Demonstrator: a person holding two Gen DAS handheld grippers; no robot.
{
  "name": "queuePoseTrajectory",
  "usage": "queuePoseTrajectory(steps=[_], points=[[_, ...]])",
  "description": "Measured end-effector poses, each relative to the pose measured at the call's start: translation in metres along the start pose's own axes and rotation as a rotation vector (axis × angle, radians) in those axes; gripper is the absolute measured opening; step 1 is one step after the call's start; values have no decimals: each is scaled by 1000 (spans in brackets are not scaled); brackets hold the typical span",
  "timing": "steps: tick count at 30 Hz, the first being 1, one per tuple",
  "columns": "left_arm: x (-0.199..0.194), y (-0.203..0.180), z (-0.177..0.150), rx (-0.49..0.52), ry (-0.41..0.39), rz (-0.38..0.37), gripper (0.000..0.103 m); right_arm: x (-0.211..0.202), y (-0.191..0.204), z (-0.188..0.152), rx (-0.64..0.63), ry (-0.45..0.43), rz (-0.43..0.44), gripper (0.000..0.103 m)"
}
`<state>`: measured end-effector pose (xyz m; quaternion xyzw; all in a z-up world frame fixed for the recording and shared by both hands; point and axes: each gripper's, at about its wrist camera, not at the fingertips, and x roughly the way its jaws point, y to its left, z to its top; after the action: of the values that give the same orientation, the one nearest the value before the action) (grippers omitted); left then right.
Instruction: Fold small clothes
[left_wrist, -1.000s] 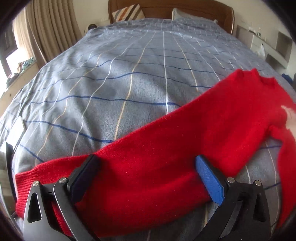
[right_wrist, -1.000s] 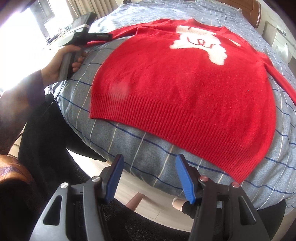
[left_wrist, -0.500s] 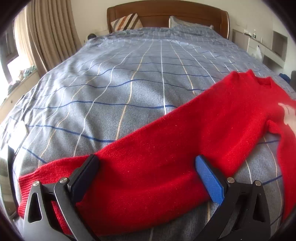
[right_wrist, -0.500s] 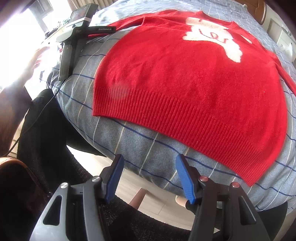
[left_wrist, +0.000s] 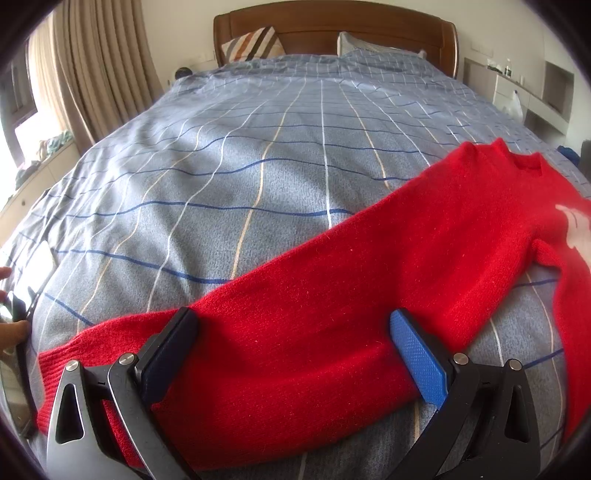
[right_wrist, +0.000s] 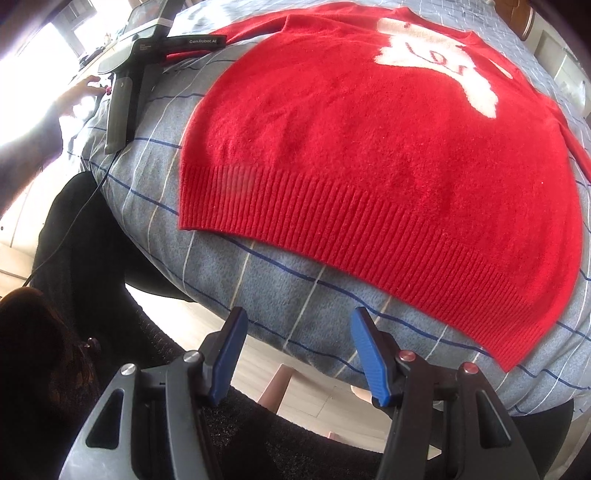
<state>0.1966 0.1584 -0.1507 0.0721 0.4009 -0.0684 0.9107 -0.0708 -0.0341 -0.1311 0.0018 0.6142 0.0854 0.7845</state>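
Nearest in the right wrist view, the right gripper (right_wrist: 295, 354) hangs off the foot of the bed (right_wrist: 280, 295), jaws apart and empty, just short of the sweater's ribbed hem (right_wrist: 369, 229). The one red sweater (right_wrist: 369, 129) lies flat, face up, on the checked cover, white motif (right_wrist: 443, 62) toward the headboard. Farther left, the left gripper (left_wrist: 291, 354) rests on the bed with the hand (right_wrist: 79, 86) off its handle; in its own view its jaws stand wide on either side of the sleeve (left_wrist: 295, 332), not clamped on it.

Folding looks not yet begun: the garment is spread and no edge is turned. The next move probably calls for taking up the left gripper, pinching the sleeve near the cuff (left_wrist: 55, 376) and bringing it across the body.

Count: one sweater, two grippers, two pillows (left_wrist: 255, 42) at the headboard.
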Motion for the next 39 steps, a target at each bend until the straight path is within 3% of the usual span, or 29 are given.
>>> queuePoseTrajectory(steps=[24, 32, 39], points=[[0, 0, 0, -1, 0, 0, 103, 39, 11, 23, -13, 102, -10, 58], [0, 0, 0, -1, 0, 0, 103, 48, 10, 28, 22, 114, -6, 58], [0, 0, 0, -1, 0, -1, 103, 52, 22, 34, -25, 104, 1, 58]])
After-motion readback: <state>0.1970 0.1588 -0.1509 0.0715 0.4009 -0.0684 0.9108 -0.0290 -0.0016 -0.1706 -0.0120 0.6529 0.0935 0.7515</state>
